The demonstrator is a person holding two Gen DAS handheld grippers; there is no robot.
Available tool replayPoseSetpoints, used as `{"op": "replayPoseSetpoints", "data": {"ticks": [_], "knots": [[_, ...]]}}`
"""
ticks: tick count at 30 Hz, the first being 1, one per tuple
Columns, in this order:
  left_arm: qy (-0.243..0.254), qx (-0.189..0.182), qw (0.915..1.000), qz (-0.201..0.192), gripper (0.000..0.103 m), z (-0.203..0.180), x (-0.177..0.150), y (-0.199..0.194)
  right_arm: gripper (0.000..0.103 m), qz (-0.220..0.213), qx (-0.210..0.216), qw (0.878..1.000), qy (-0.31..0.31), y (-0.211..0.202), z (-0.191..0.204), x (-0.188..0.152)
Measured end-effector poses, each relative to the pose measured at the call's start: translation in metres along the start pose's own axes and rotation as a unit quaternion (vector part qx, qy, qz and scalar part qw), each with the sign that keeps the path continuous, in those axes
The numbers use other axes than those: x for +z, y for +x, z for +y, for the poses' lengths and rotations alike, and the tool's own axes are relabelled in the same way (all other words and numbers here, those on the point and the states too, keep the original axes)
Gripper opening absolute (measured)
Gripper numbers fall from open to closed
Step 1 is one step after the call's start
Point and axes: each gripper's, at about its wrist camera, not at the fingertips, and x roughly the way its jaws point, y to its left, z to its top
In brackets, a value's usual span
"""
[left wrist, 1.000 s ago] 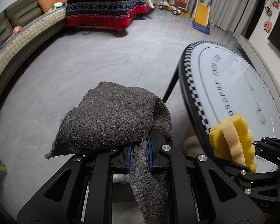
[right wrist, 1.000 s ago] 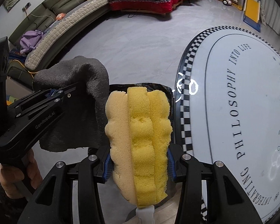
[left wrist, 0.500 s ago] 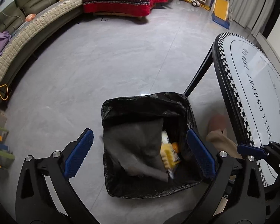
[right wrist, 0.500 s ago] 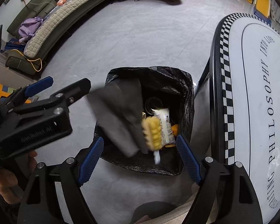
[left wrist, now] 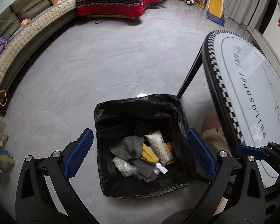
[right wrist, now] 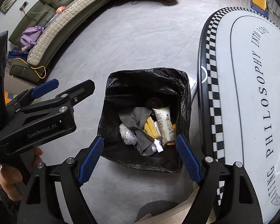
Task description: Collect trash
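A bin lined with a black bag [left wrist: 140, 102] [right wrist: 147, 74] stands on the grey floor beside the table. Inside lie a grey cloth [left wrist: 128, 147] [right wrist: 138, 119], a yellow sponge [left wrist: 148, 154] [right wrist: 151, 127], a white wrapper [left wrist: 157, 145] [right wrist: 164, 123] and crumpled clear plastic [left wrist: 122, 166]. My left gripper [left wrist: 140, 153] is open and empty above the bin; it also shows at the left of the right wrist view [right wrist: 65, 91]. My right gripper [right wrist: 140, 158] is open and empty above the bin; its tip shows in the left wrist view [left wrist: 252, 150].
A round white table [left wrist: 255, 85] [right wrist: 252, 74] with a checkered rim and black lettering stands right of the bin. A long sofa [left wrist: 24, 37] curves along the left. A red patterned blanket [left wrist: 117, 1] and children's toys [left wrist: 214, 5] lie at the back.
Both grippers opened over the bin. The grey cloth and the yellow sponge fell out of them and now lie inside the bag.
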Motion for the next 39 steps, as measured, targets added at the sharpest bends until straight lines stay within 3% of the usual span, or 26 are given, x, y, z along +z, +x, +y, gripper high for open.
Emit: {"op": "replayPoseSetpoints", "data": {"ticks": [9,18,31,39], "knots": [[0.03,-0.022,0.9991,-0.018,0.097,-0.054,0.027,-0.021,0.081,-0.033,-0.011,0.999,0.027,-0.043,-0.049,-0.003],[0.082,-0.07,0.9937,-0.03,0.097,-0.141,0.049,-0.03,0.082,-0.073,-0.044,0.992,0.091,-0.09,-0.132,-0.015],[0.162,-0.133,0.9772,-0.03,0.097,-0.273,0.049,-0.03,0.082,-0.116,-0.087,0.97,0.196,-0.142,-0.252,-0.06],[0.181,-0.173,0.9676,-0.026,0.097,-0.334,0.032,-0.008,0.082,-0.133,-0.127,0.952,0.246,-0.148,-0.321,-0.106]]}}
